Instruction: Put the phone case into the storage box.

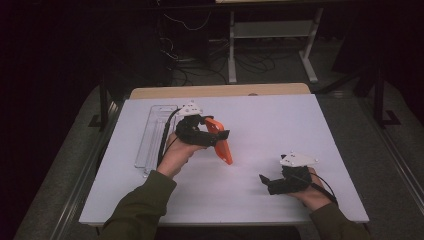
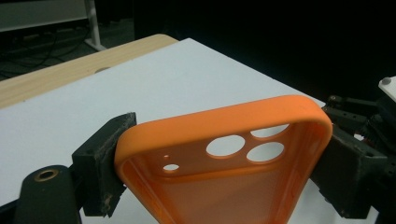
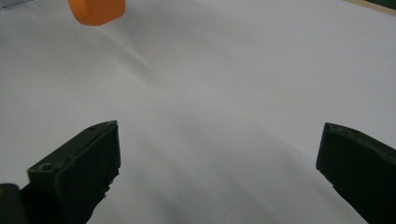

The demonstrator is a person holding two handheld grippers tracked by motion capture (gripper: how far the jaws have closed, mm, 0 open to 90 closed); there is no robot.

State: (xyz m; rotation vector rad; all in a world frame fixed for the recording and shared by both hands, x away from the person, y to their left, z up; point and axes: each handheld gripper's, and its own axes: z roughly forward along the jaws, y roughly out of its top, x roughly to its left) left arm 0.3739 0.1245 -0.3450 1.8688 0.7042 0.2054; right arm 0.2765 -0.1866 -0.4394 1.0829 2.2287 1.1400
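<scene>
We are working over a white bench (image 1: pixel 280 130), where a clear plastic tray (image 1: pixel 152 135) is lying at the far left. Our left tool (image 1: pixel 212 135) is clamping an orange phone case (image 2: pixel 224 163) across its width, lifted off the bench left of centre. It looks light, flexible and likely to bow, so we are gripping the rims. Our right tool (image 3: pixel 219 163) is gaping wide and empty at the near right. The case's lower end is cut off.

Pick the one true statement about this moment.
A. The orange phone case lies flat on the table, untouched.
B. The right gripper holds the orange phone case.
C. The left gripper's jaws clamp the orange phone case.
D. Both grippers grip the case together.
C: the left gripper has its jaws pressed on both sides of the orange phone case, while the right gripper sits apart with jaws wide open.
</scene>
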